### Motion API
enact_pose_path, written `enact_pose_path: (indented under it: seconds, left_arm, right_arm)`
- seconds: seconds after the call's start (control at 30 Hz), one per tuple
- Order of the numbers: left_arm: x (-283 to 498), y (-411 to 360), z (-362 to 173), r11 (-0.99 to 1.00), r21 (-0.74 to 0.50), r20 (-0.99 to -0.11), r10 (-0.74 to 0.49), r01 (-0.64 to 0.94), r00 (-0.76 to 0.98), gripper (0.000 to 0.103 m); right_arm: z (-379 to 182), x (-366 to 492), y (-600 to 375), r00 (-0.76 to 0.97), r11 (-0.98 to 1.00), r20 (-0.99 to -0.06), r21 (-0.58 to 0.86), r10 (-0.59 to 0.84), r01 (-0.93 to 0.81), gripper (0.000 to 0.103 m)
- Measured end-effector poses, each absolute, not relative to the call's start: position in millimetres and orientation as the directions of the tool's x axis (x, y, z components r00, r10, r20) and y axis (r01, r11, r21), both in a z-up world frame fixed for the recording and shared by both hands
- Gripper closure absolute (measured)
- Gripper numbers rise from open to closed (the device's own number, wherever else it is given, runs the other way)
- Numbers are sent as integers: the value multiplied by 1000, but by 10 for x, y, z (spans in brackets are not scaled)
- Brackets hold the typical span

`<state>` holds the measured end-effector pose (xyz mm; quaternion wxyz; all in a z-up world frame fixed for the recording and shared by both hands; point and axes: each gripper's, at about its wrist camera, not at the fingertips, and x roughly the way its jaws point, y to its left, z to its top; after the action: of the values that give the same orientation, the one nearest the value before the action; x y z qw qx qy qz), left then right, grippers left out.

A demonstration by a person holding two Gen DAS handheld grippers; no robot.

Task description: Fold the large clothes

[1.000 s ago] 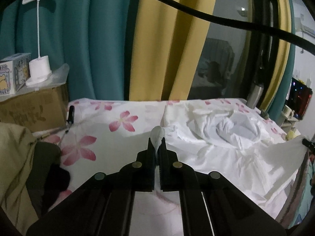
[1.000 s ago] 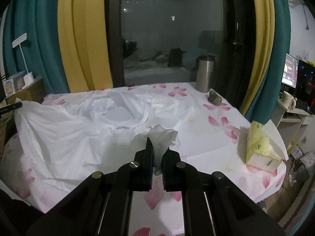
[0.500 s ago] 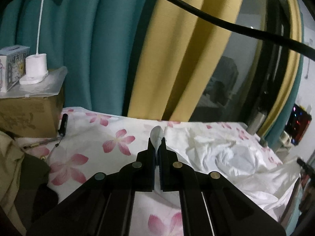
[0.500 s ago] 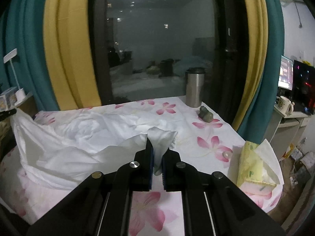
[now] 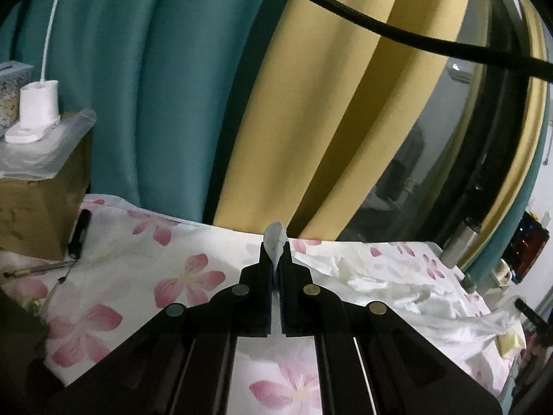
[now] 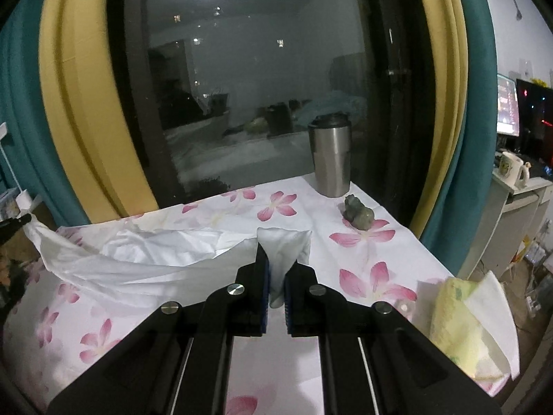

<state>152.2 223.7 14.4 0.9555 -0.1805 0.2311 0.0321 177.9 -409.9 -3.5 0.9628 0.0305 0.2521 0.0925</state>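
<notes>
While the white garment (image 6: 138,259) is stretched above the flowered sheet (image 6: 363,276), one corner of it is pinched between the closed jaws of the right gripper (image 6: 275,273) — a tuft of cloth stands up past the fingertips. Another corner is nipped tight by the left gripper (image 5: 275,259), seen beyond the sheet's left edge from the right wrist. A steel tumbler (image 6: 331,159) and a small green figurine (image 6: 357,211) are set on the sheet's far right corner — a tissue pack (image 6: 459,325) at its near right.

black fingers (image 5: 266,276), blue pads, brass screws, braided cable (image 5: 380,27)
</notes>
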Motion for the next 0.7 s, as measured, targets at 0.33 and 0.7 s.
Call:
enact_pose_path:
  seconds: [0.33,0.7]
  left_arm:
    - [2170,2162,-86,936,-256,-530,72,-241,845,100]
    - [2796,2056,-349,944,-215,-576,85,-251,813,100]
  right_arm:
    - [-169,2363,-4087,834,982,-519,93,188,-163,96]
    - [-443,3101,-4076,782,983,-597,103,181,-149,96]
